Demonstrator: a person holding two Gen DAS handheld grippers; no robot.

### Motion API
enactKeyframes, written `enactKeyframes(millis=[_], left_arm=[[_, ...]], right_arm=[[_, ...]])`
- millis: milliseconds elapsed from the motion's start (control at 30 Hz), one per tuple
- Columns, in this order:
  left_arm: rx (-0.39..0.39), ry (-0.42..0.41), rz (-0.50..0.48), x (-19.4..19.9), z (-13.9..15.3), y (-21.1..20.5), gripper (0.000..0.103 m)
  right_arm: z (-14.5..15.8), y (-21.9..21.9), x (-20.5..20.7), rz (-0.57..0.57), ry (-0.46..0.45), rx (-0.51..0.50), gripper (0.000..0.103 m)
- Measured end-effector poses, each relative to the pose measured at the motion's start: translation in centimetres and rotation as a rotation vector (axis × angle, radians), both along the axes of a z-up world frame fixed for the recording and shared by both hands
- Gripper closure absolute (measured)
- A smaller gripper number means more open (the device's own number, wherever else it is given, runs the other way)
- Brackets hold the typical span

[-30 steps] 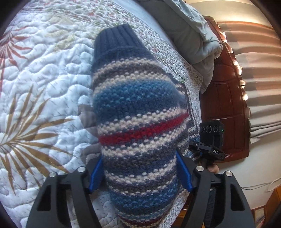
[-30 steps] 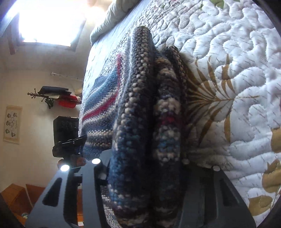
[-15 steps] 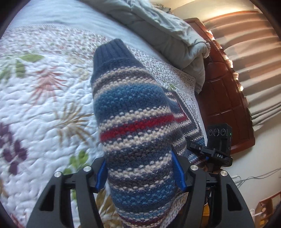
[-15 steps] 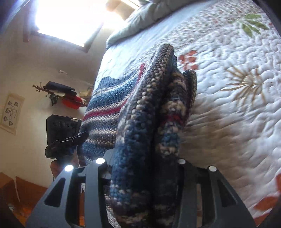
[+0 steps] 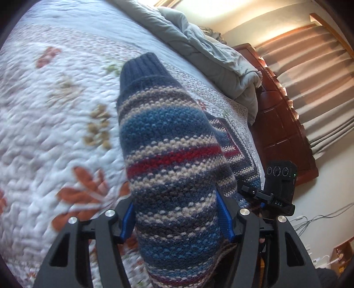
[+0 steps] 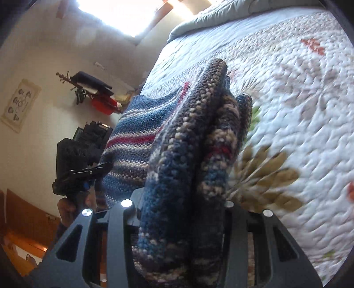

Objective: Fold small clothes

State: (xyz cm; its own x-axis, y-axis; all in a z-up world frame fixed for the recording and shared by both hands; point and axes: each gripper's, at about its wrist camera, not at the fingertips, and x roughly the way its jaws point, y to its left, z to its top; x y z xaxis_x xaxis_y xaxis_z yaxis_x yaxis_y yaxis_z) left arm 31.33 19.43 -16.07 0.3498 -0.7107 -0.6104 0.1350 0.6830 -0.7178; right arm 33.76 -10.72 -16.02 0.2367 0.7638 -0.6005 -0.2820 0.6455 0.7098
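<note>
Currently, from my remote seat, largest item first: bed with quilted floral coverlet (image 5: 44,115), white ground, rust and tan leaf prints; it fills most of both wrist views, blurred in places. No containers in sight.

Next, grey duvet (image 5: 212,55), bunched at the far end of the bed against a dark wooden headboard (image 5: 281,124). Beyond the headboard hang pleated curtains (image 5: 314,73). In the right wrist view a bright window (image 6: 130,13) sits high on the wall.

Then the task piece: striped knit sweater (image 5: 172,155), blue, cream, grey and red bands. Its sleeve with a navy ribbed cuff (image 5: 141,68) stands up before my left camera; the body stretches across between my two tools, near the bed's edge on that side. The quilt stretching away beyond it carries nothing else.

Left gripper (image 5: 177,221): jaws pinching the sleeve, the blue pads (image 5: 224,215) pressed into the knit on both sides.

Right gripper (image 6: 181,212): jaws clamped on a thick folded bundle of the same sweater, layers stacked edge-on between them.

Smaller surroundings: wall rack (image 6: 88,88) bearing dark and red items, a framed print (image 6: 20,104) beside it, and cables (image 5: 320,217) trailing along the wall by the bed's corner. Each tool shows in the other's view.
</note>
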Motion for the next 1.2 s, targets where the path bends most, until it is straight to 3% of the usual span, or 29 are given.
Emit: enactKeyframes(millis=[133,333,400,467,567,633,733,800,900,1000,1067,1200], left_arm=[[-0.006,0.027,0.030,-3.4,-3.2,3.4,0.041],[-0.044,0.076,0.061,-5.2,-7.5,6.0,0.041],[-0.067,0.082,0.073,-5.4,-8.4,6.2,0.040],[-0.088,0.085,0.089,-5.5,-8.8,6.3,0.037],[-0.070,0.092,0.108,-5.7,-8.5,6.1,0.030],[-0.019,0.077,0.153,-6.4,-7.0,6.3,0.026],[0.094,-0.053,0.257,-8.9,-3.3,6.7,0.015],[0.081,-0.148,0.250,-10.7,-1.4,5.8,0.013],[0.071,-0.258,0.228,-13.0,0.3,3.5,0.013],[0.031,-0.274,0.215,-13.7,-0.3,1.7,0.013],[-0.003,-0.264,0.208,-14.2,-1.5,1.1,0.013],[-0.058,-0.225,0.190,-15.0,-3.2,0.1,0.013]], right_arm=[[-2.4,4.2,-2.6,0.032,0.030,-0.033,0.065],[-5.5,7.3,-5.2,0.049,0.064,-0.086,0.064],[-5.9,7.8,-4.9,0.047,0.087,-0.076,0.062],[-6.5,7.2,-4.6,0.049,0.119,-0.069,0.051],[-5.8,6.5,-4.1,0.065,0.139,-0.086,0.031],[-4.3,5.2,-3.6,0.060,0.116,-0.085,0.026],[-1.8,3.6,-1.8,-0.001,0.058,-0.105,0.021],[-1.0,3.7,0.4,-0.014,0.036,-0.119,0.022],[-2.1,4.7,4.4,-0.022,0.083,-0.097,0.030],[-4.2,6.3,7.5,-0.006,0.149,-0.094,0.043],[-4.5,7.4,8.3,0.025,0.128,-0.125,0.092],[-3.1,6.7,7.3,-0.025,-0.029,-0.131,0.094]])
